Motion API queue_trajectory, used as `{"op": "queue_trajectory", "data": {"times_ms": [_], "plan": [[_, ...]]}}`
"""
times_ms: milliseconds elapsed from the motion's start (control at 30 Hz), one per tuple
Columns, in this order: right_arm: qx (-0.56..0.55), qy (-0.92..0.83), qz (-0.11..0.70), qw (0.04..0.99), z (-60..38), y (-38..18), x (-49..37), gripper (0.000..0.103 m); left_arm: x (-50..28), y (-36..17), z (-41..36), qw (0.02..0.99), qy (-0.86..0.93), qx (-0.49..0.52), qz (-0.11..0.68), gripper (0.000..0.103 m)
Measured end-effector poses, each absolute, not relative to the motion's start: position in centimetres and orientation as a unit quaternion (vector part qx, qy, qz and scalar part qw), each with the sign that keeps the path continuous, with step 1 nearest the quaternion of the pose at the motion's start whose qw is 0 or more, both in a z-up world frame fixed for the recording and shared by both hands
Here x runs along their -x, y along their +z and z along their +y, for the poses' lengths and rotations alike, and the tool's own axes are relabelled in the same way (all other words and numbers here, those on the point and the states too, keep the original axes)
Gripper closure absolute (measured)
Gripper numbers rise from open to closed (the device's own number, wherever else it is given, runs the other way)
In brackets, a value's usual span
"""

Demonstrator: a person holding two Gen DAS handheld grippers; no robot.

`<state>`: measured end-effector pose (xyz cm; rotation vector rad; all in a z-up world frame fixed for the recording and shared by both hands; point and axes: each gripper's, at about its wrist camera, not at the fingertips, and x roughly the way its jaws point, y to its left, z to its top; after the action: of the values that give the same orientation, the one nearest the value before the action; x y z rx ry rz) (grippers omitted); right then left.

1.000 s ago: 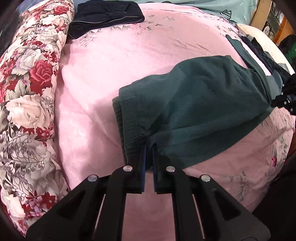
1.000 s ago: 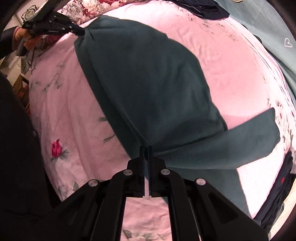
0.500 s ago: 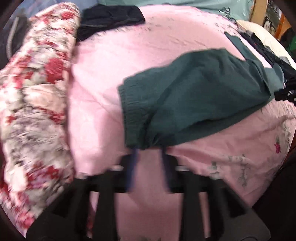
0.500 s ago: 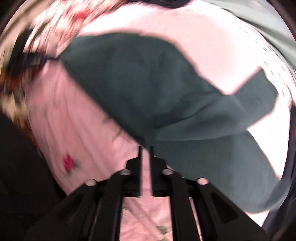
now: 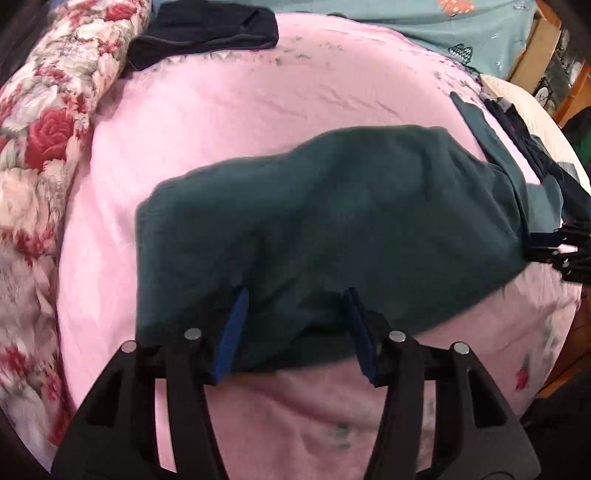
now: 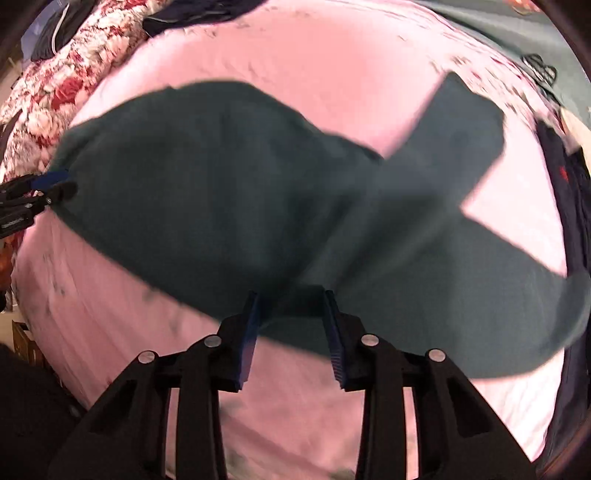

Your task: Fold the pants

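Left wrist view: the left hand-held gripper (image 5: 295,325) stands with its jaws wide apart, blue pads on either side of the near edge of the dark green pants (image 5: 332,221), gripping nothing. The pants lie spread on the pink bedsheet (image 5: 258,110), filling the centre. At 3 o'clock the right hand-held gripper (image 5: 554,247) sits at the pants' far edge. A floral quilt (image 5: 40,147) runs along 9 o'clock, and a dark folded garment (image 5: 207,33) lies at 11 o'clock.

Right wrist view: the right hand-held gripper (image 6: 291,325) is likewise spread wide, empty, over the pants' (image 6: 221,184) near edge. One pant leg (image 6: 461,129) reaches toward 2 o'clock. The left hand-held gripper (image 6: 40,192) shows at 9 o'clock beside the cloth.
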<state>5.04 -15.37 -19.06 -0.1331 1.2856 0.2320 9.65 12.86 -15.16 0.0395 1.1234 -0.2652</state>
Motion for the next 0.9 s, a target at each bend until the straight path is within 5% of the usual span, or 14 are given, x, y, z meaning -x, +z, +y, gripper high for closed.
{"op": "queue_trajectory", "data": {"times_ms": [233,300,400,633,900], "plan": [[-0.026,0.032,0.535,0.844,-21.2,-13.2,-6.5,0.054,-5.9,-13.4,14.0,0.829,-0.096,-0.005,0.551,0.044],[-0.038,0.002,0.507,0.861,-22.6,-12.0,-9.5,0.054,-6.3,-12.1,14.0,0.84,-0.059,0.026,0.539,0.011],[-0.056,-0.054,0.489,0.869,-24.6,-11.6,-15.6,0.054,-7.0,-10.4,13.2,0.857,-0.011,0.049,0.513,0.002],[-0.151,-0.126,0.512,0.836,-29.1,-15.4,-28.3,0.054,-8.3,-9.8,9.5,0.845,0.036,0.049,0.532,0.002],[-0.144,-0.147,0.523,0.827,-28.5,-18.3,-32.3,0.06,-7.5,-10.0,9.3,0.829,0.065,0.032,0.555,0.002]]}}
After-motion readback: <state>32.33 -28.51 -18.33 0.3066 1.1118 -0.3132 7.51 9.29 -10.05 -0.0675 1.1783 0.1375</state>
